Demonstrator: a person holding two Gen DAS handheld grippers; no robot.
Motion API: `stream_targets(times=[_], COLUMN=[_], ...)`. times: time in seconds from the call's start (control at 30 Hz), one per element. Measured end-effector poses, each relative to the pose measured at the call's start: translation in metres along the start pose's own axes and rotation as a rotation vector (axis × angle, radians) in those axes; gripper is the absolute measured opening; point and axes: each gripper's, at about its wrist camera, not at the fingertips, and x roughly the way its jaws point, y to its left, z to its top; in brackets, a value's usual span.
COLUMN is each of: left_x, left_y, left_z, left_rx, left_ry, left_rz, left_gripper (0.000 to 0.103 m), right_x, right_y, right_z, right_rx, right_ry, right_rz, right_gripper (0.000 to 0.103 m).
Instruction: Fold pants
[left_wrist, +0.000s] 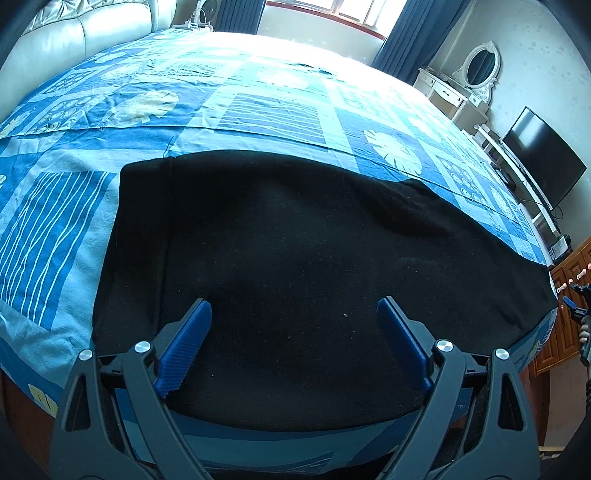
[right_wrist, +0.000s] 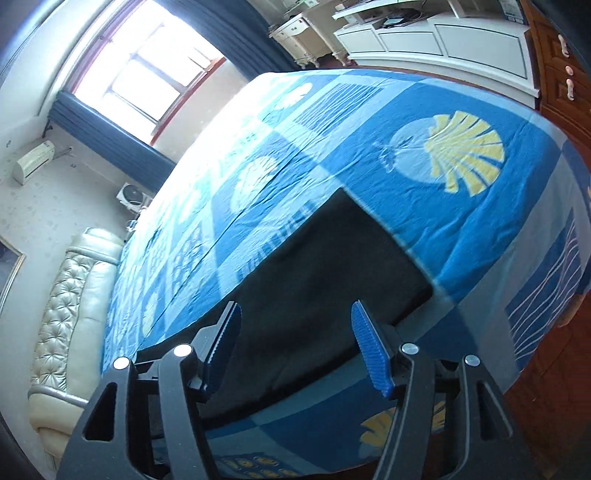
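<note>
The black pants (left_wrist: 295, 251) lie flat near the front edge of the bed (left_wrist: 258, 92), spread left to right. My left gripper (left_wrist: 293, 314) is open and empty, just above the pants' near edge. In the right wrist view the pants (right_wrist: 317, 273) show as a dark strip running away from me. My right gripper (right_wrist: 295, 317) is open and empty above the near end of the pants. The right gripper also shows in the left wrist view at the far right edge (left_wrist: 576, 302), off the bed's corner.
The bed has a blue patterned cover (right_wrist: 406, 122). A padded cream headboard (right_wrist: 62, 306) stands at one end. A TV (left_wrist: 543, 158), white dresser (left_wrist: 454, 92) and wooden cabinet (left_wrist: 565, 317) line the right wall. A window (right_wrist: 147, 66) with dark curtains lies beyond.
</note>
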Motion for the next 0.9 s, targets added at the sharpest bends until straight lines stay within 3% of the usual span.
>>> stream_targets(times=[0.2, 0.43, 0.5, 0.57, 0.7, 0.9], left_x=[0.004, 0.006, 0.004, 0.003, 0.005, 0.007], left_y=[0.008, 0.011, 0.012, 0.014, 0.014, 0.012], left_z=[-0.003, 0.002, 0.003, 0.005, 0.006, 0.005], left_rx=[-0.043, -0.084, -0.09, -0.095, -0.094, -0.05], left_ry=[0.011, 0.021, 0.016, 0.007, 0.024, 0.038], left_rz=[-0.009, -0.01, -0.008, 0.002, 0.005, 0.015], left_gripper=[0.091, 0.091, 0.091, 0.091, 0.091, 0.091], right_x=[0.032, 0.058, 0.061, 0.069, 0.067, 0.029], right_y=[-0.036, -0.029, -0.015, 0.0, 0.021, 0.06], right_z=[0.028, 0.02, 0.015, 0.007, 0.0, 0.002], right_rx=[0.033, -0.034, -0.093, -0.166, -0.22, -0.276], right_ry=[0.068, 0.214, 0.249, 0.296, 0.286, 0.194], right_rz=[-0.088, -0.037, -0.035, -0.09, -0.155, -0.228], right_gripper=[0.062, 0.064, 0.056, 0.033, 0.027, 0.025])
